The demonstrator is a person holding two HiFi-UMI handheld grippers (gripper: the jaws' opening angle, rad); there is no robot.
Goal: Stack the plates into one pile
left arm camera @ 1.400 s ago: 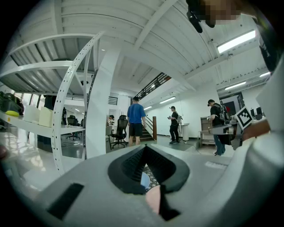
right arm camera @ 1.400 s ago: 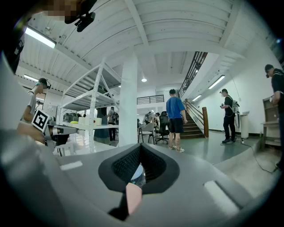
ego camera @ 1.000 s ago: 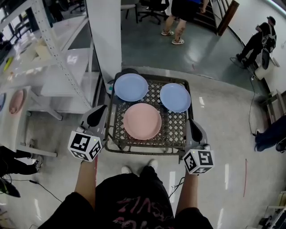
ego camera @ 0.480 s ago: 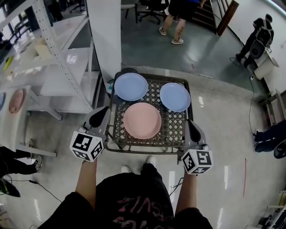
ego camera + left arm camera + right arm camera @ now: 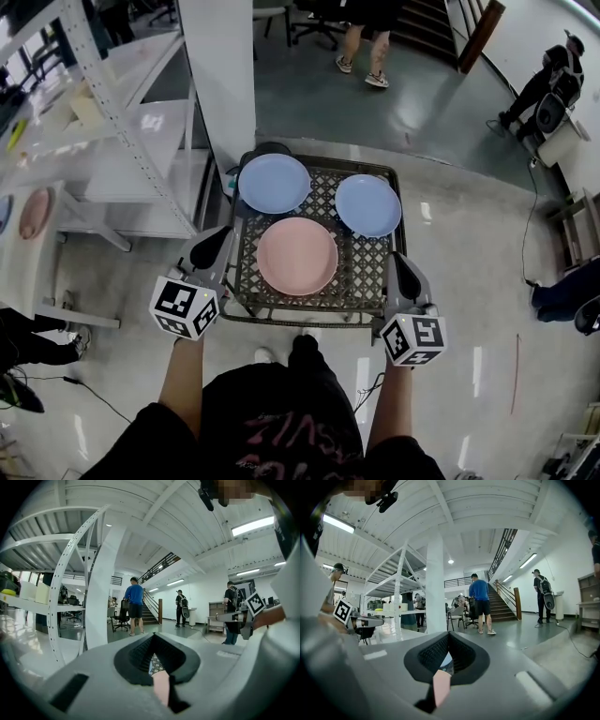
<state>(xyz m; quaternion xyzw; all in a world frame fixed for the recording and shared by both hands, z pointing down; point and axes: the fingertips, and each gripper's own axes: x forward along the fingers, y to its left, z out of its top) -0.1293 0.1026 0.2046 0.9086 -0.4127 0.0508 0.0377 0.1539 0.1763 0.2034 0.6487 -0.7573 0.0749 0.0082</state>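
Three plates lie apart on a wicker-top table (image 5: 370, 272): a pink plate (image 5: 297, 255) at the near middle, a blue plate (image 5: 274, 183) at the far left, another blue plate (image 5: 367, 204) at the far right. My left gripper (image 5: 212, 246) hangs shut and empty by the table's left edge. My right gripper (image 5: 405, 274) is shut and empty at the table's right edge. In the left gripper view the shut jaws leave only a sliver of pink plate (image 5: 161, 688) visible; the right gripper view likewise shows a pink sliver (image 5: 441, 687).
A white pillar (image 5: 217, 66) rises just behind the table. White metal shelving (image 5: 103, 141) stands to the left. People stand on the grey floor beyond, near stairs (image 5: 501, 606), and an office chair (image 5: 457, 616) is by the pillar.
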